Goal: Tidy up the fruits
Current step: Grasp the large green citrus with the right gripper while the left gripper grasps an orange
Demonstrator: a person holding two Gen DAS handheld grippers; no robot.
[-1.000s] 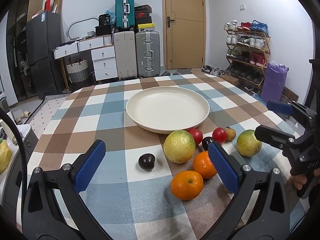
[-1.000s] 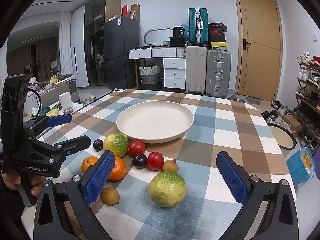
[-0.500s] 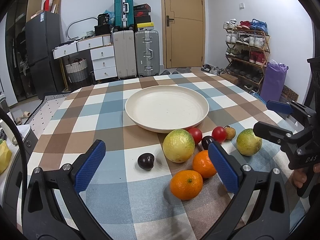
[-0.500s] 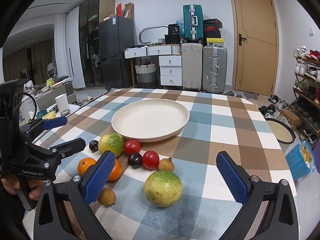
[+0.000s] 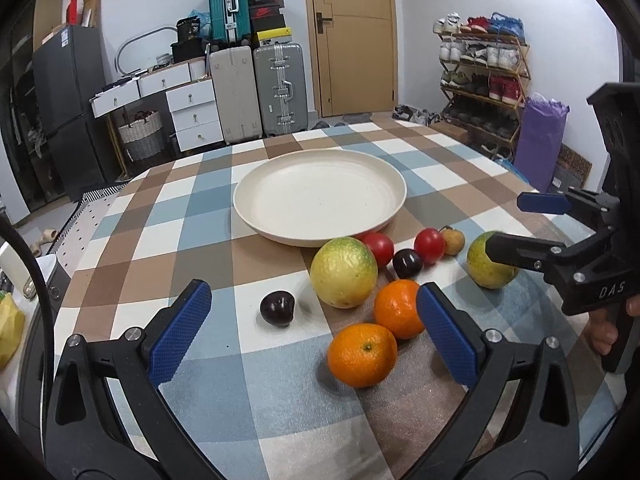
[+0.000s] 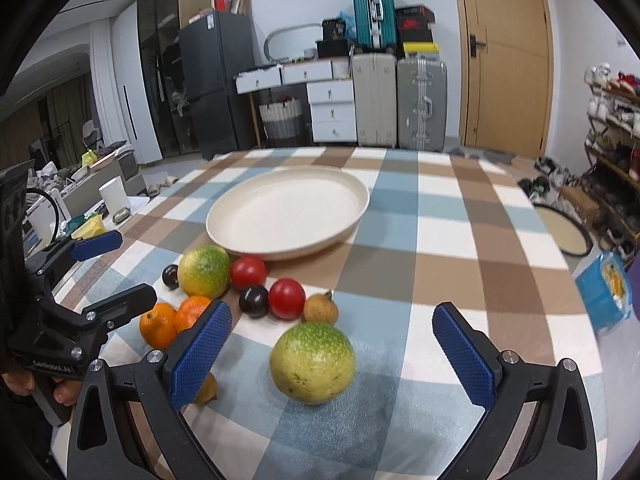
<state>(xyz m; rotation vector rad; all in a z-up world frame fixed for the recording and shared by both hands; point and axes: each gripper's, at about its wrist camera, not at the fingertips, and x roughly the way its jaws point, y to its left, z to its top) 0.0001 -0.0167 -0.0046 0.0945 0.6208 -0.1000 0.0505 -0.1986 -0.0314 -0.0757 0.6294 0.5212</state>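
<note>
On the checked desk (image 5: 192, 216), the fruits are lying loose in a cluster just in front of the empty plate (image 5: 320, 196), none of them in it yet. Both tools are hovering with jaws wide apart and nothing between them: the left gripper (image 5: 314, 322) is pointing at the near orange (image 5: 362, 354) and the dark plum (image 5: 277, 307), while the right gripper (image 6: 332, 350) is facing the big green-yellow fruit (image 6: 312, 362) lying nearest to it.

The step in hand is probably the first pick. For the right side, the person would do well to be centring the round fruit between the pads, coming down low enough to close across its widest part, and squeezing gently (the skin looks smooth, so it may be inclined to roll or slip out). It should then be lifted clear over the plate's raised rim.

Standing in the way are the tomatoes (image 6: 286, 298), a second plum (image 6: 253, 300) and a small brown fruit (image 6: 320, 309), all crowding between that fruit and the plate. Another brown fruit (image 6: 206, 390) is half hiding behind the right tool's left pad. The two oranges are touching, so the left jaws risk nudging one while taking the other.
</note>
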